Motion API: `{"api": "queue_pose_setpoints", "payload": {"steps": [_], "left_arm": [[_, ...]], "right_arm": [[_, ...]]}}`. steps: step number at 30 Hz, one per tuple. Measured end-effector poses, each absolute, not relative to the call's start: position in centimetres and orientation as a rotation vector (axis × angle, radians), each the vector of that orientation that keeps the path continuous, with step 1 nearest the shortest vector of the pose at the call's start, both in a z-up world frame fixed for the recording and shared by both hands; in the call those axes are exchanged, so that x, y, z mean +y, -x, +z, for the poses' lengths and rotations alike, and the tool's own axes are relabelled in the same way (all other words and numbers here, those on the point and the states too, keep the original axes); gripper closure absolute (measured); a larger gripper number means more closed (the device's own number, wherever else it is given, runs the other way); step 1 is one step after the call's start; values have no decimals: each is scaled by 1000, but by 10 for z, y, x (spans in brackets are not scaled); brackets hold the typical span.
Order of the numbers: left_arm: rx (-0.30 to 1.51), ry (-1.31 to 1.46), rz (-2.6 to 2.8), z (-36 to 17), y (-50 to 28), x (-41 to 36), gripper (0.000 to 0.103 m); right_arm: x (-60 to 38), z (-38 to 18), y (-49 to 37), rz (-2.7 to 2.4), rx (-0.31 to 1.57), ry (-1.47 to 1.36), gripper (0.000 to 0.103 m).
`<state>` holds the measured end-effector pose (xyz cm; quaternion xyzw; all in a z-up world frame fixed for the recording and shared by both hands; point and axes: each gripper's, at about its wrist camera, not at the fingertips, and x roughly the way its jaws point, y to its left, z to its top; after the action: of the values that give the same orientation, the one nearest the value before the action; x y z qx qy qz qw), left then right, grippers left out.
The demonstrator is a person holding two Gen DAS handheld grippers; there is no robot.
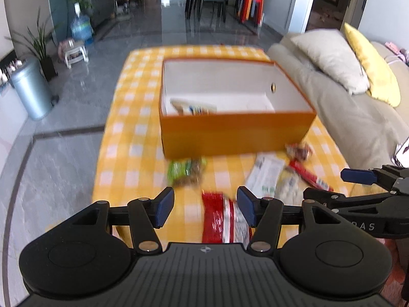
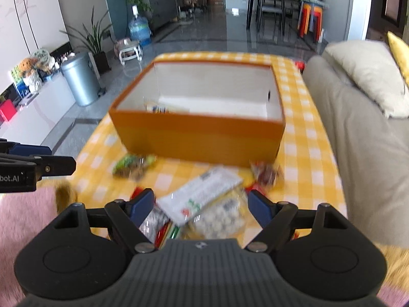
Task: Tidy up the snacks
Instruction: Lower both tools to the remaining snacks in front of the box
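Left wrist view: the left gripper (image 1: 205,206) hangs above the near part of a table in a yellow checked cloth (image 1: 133,138), its fingers spread. A red and white snack packet (image 1: 222,220) lies on the cloth below the gap, nearer the right-hand pad; no pad appears to press on it, though motion blur leaves this uncertain. A green snack packet (image 1: 185,172) lies farther out, just in front of the orange box (image 1: 230,133), apart from both fingers. One packet (image 1: 193,107) already lies inside the box, at its near left corner.

Right wrist view: the right gripper (image 2: 202,204) also has its fingers spread and holds nothing. Beneath the gap lies a heap: a white flat packet (image 2: 202,194) over a clear bag of pale pieces (image 2: 219,220). A dark red packet (image 2: 267,174) lies beyond the right-hand finger, beside the box's near wall.
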<state>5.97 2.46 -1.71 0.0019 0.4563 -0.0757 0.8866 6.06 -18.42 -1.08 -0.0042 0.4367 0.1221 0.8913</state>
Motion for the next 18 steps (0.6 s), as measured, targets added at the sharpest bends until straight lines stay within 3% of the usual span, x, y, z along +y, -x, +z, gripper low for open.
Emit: {"api": "queue_pose_setpoints", "payload": {"steps": [5,15,18], "left_arm": [[1032,50,-187,-37,-59,23,36],[1140,-4,-186,-66,-73,4,36],[1154,3,-181,-78,-80,1,35]], "right_arm": [[-186,-36,-51,252,980,-13,26],[-173,-73,-62,304,1084,-71,51],[-173,-80,-68,298,1105,-81,52]]}}
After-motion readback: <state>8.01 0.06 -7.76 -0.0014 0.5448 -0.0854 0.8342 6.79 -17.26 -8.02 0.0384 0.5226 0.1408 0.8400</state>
